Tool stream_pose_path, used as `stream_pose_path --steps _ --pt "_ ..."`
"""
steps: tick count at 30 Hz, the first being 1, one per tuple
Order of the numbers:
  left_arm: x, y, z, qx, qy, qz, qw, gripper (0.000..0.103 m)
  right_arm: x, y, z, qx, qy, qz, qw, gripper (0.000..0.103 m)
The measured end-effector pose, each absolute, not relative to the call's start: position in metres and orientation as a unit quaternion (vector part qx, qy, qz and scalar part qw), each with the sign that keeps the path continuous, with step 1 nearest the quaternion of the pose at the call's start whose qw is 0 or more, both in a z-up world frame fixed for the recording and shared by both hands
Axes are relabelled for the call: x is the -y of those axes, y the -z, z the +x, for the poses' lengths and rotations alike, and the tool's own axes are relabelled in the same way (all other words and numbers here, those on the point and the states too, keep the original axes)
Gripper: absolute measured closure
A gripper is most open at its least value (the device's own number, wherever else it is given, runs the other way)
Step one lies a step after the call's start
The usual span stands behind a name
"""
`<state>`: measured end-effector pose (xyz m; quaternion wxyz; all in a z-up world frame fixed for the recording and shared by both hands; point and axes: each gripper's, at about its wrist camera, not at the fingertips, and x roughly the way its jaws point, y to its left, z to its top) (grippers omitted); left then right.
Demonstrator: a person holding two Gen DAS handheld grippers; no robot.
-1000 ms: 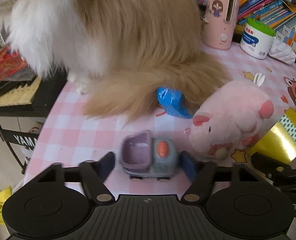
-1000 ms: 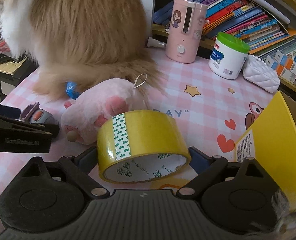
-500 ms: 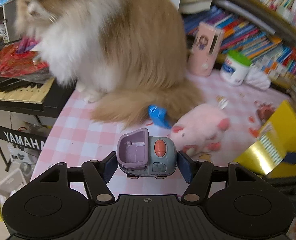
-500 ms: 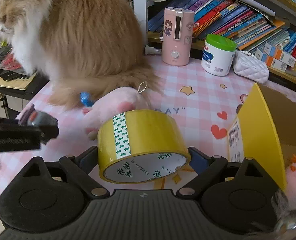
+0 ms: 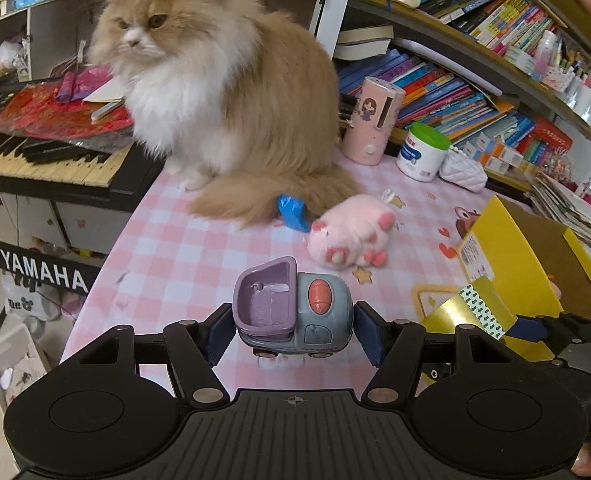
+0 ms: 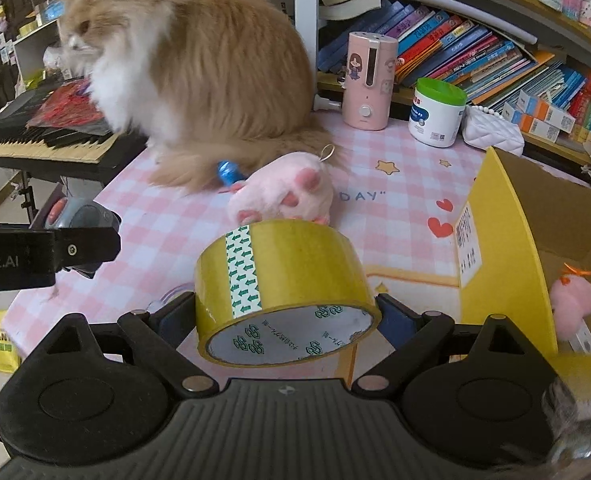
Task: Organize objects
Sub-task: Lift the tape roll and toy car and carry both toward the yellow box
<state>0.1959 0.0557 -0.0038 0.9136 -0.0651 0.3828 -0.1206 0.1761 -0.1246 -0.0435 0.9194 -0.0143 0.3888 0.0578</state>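
My left gripper [image 5: 293, 330] is shut on a small grey and purple toy truck [image 5: 293, 310], held above the pink checked table [image 5: 167, 264]. My right gripper [image 6: 285, 320] is shut on a roll of yellow tape [image 6: 283, 284], lifted off the table. A yellow cardboard box [image 6: 503, 248] stands open at the right with a pink plush chick [image 6: 573, 300] inside. A pink plush pig [image 5: 351, 232] lies on the table by a blue wrapper [image 5: 293, 210]. In the left wrist view the tape roll [image 5: 475, 308] shows at the right, next to the box [image 5: 511, 256].
A fluffy orange and white cat [image 5: 215, 92] sits at the table's far left corner. A pink dispenser [image 5: 371, 120], a green-lidded jar [image 5: 421, 152] and a white quilted purse [image 5: 463, 170] stand at the back before bookshelves. A keyboard [image 5: 47, 160] stands to the left.
Both grippers rose and drew back from the table with the truck and the tape still held. The cat's head and the yellow box have come into view.
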Motion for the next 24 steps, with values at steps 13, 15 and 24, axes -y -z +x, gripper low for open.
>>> stream_pose_path --steps 13,15,24 --pt "-0.076 0.006 0.101 -0.393 0.143 -0.061 0.906 0.039 0.099 0.041 0.074 -0.389 -0.052 0.001 0.92 0.009" --pt "-0.076 0.006 0.088 -0.394 0.149 -0.055 0.905 0.039 0.097 0.041 0.057 -0.389 -0.046 0.006 0.92 0.009" --pt "-0.064 0.009 0.047 -0.402 0.191 -0.024 0.895 0.039 0.099 0.045 -0.007 -0.389 -0.017 0.034 0.921 0.009"
